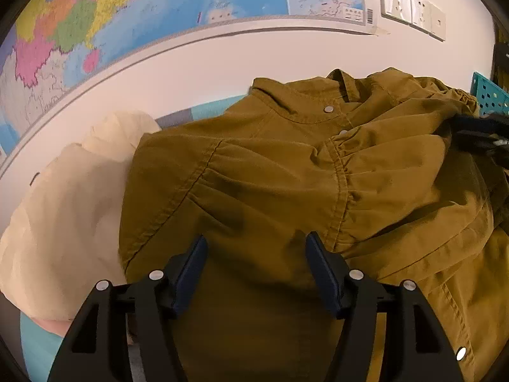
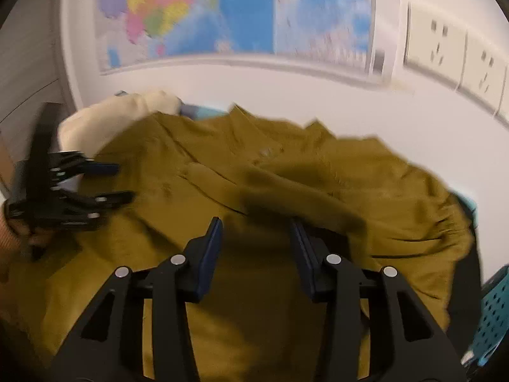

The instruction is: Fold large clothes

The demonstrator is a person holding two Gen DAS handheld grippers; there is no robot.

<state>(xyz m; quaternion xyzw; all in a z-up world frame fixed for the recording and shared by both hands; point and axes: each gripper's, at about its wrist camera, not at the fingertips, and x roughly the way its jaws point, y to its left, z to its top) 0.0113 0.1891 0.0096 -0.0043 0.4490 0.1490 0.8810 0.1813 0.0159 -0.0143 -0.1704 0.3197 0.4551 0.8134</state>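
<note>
An olive-brown jacket (image 1: 273,178) with snap buttons lies spread out, collar toward the wall. It also fills the right wrist view (image 2: 254,197), which is blurred. My left gripper (image 1: 256,243) is open just above the jacket's left shoulder area, with nothing between its fingers. It shows at the left of the right wrist view (image 2: 122,181). My right gripper (image 2: 256,226) is open over the jacket's middle, holding nothing. It shows dark at the right edge of the left wrist view (image 1: 474,133).
A cream garment (image 1: 73,210) lies left of the jacket, also in the right wrist view (image 2: 121,117). A white wall carries a map (image 1: 127,16) and sockets (image 1: 413,6). A teal perforated basket (image 1: 490,95) stands at the right, seen too in the right wrist view (image 2: 493,315).
</note>
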